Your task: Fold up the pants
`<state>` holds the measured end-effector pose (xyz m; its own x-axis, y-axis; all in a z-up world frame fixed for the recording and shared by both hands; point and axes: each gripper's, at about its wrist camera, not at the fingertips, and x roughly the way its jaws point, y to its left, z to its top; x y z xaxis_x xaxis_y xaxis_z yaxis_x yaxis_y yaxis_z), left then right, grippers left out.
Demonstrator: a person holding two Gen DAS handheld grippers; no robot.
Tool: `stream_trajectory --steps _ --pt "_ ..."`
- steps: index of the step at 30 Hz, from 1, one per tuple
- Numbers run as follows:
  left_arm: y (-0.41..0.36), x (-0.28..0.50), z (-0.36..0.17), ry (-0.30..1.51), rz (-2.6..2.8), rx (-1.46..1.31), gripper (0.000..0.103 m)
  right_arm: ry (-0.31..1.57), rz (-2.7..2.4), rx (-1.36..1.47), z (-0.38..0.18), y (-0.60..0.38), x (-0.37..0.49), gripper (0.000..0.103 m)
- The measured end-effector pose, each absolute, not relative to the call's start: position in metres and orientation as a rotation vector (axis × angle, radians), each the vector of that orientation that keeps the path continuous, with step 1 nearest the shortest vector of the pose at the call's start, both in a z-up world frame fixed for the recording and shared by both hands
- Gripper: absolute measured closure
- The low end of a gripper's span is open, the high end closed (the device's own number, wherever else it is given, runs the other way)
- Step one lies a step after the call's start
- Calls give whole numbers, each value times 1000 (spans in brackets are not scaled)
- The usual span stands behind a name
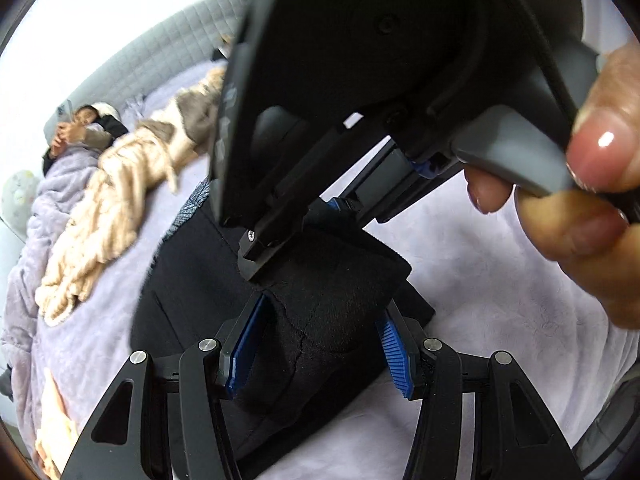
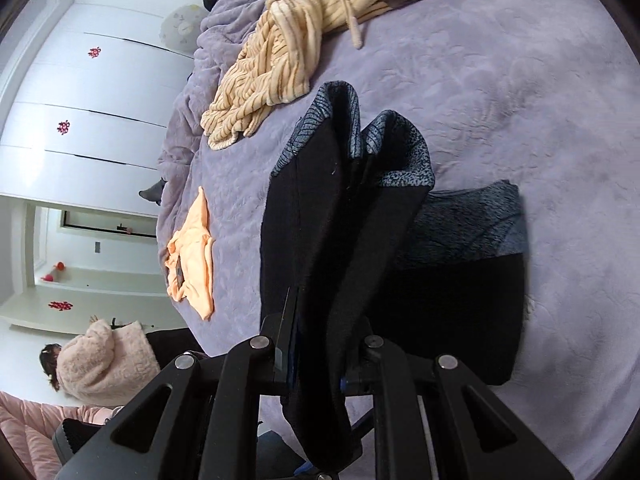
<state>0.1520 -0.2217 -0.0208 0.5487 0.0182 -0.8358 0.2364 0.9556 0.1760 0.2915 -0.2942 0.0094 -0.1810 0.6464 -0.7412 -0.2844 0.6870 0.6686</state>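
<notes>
Left gripper [image 1: 316,344]: nearest the left wrist camera, its blue ribbed pads [image 1: 394,350] press on either side of a thick bunch of black cloth, so it pinches the pants.
Pants [image 1: 332,292]: black, with a blue-grey patterned lining; the bulk lies on the bed, and folds of it are gathered up into both grippers.
Right gripper [image 1: 256,256]: crosses the top of the left wrist view as a big black housing, its tip down on the black cloth just beyond the left gripper.
Right gripper [image 2: 316,364], own view: fingers drawn close together with a hanging fold of the pants [image 2: 344,240] clamped between them; the pads themselves are hidden by the cloth.
Hand [image 1: 592,184]: at the right edge of the left wrist view, fingers curled round the grey handle [image 1: 516,152] of the right gripper.
Bed cover [image 2: 520,100]: pale lilac plush, spread under everything.
Cream robe [image 2: 272,80]: striped, crumpled at the far left of the pants, well apart from them.
Peach garment [image 2: 192,252]: small, lying flat on the cover left of the pants.
Person on the bed [image 1: 76,128]: at the far end, lying under a lilac blanket and holding a phone.
Person in a pink fleece [image 2: 104,360]: beside the bed at the near left.
Wardrobe [image 2: 80,100]: white doors with small red paper ornaments, beyond the bed on the left.
</notes>
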Motion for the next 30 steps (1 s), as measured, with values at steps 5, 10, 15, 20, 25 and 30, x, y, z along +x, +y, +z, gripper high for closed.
stream_trajectory --steps 5,10,15,20,25,30 --pt "-227 162 -63 1112 -172 263 48 1608 744 189 -45 -298 293 87" --pt "-218 158 -61 1115 -188 273 48 1623 723 206 -60 -301 290 86" --pt "-218 155 -49 1112 -188 270 48 1616 738 170 -49 -299 292 86" --pt "-231 156 -53 1102 -219 279 48 1613 737 164 -45 -302 290 86" --pt "-255 152 -60 1094 -250 283 47 1592 729 165 -38 -313 286 86" --pt "-261 158 -92 1164 -279 317 47 1616 673 151 -61 -326 289 83"
